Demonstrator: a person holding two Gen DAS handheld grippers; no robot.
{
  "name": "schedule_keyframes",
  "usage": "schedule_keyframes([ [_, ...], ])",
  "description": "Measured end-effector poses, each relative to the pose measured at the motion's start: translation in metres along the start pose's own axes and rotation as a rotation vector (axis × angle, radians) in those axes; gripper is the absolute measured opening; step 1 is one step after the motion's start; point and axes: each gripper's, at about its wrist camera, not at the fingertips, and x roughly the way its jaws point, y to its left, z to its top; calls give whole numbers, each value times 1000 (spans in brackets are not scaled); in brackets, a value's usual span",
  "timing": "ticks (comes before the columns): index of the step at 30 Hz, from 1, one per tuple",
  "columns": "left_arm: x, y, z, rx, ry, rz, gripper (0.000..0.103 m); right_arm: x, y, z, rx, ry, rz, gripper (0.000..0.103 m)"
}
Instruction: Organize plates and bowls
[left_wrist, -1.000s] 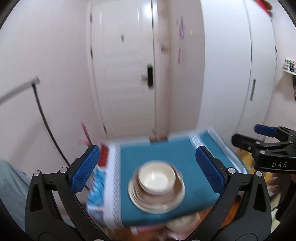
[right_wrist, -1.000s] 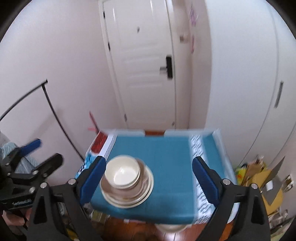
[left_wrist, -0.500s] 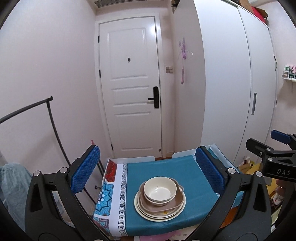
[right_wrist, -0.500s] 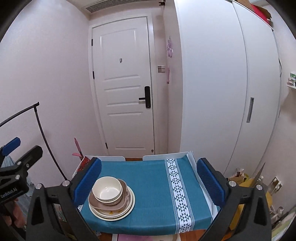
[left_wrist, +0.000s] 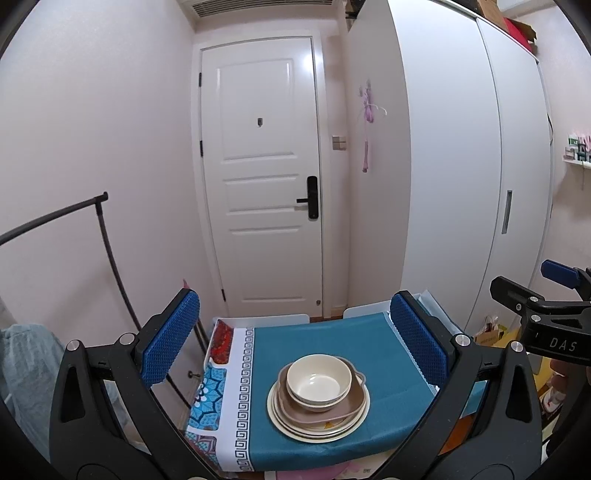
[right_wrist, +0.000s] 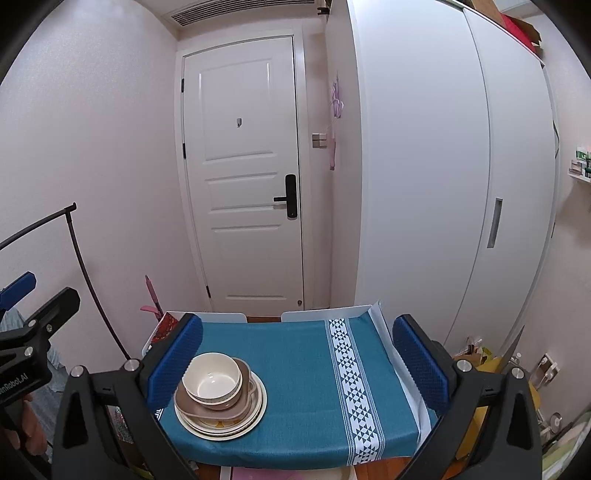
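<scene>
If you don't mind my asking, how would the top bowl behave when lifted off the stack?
The bowl looks smooth and glossy, so probably slippery. It sits loose on the brown dish, so it should lift free. It appears rigid; whether it is breakable is unclear.

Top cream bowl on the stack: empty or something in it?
Empty. The cream bowl sits upright on the plate stack, and both wrist views show its bare inside down to the bottom.

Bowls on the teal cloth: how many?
2 that I can make out. A cream bowl sits on top of the stack, nested in a brown bowl with small side handles. Both rest on cream plates at the cloth's left side. More may be nested unseen.
</scene>
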Motion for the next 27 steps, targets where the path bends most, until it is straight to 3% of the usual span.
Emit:
schedule_keyframes([
  [27, -4, -1, 0, 11, -26, 33, 103, 0, 1, 6, 7, 0, -11, 102],
])
